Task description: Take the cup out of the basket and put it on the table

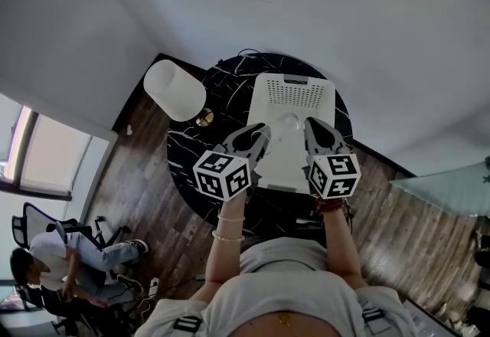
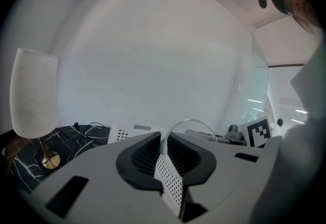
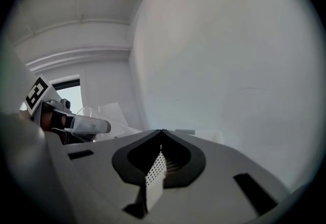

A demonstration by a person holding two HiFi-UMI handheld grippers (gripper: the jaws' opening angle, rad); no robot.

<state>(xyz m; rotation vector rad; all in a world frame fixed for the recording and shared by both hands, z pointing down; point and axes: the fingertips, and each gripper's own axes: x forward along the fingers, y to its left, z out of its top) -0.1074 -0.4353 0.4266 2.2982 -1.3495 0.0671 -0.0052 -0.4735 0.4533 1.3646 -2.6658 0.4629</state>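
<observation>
The head view looks steeply down from high above the tabletop [image 1: 184,136]. The 2 gripper views sit low, facing nearly level toward the wall [image 2: 153,55]. Head and left gripper views share the lamp [image 1: 174,89].

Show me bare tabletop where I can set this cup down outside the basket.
The best patch is the black table between the lamp's brass base and the left wall of the white basket. A narrower strip runs right of the basket. A cable crowds the far rim. The near edge is mostly hidden.
</observation>
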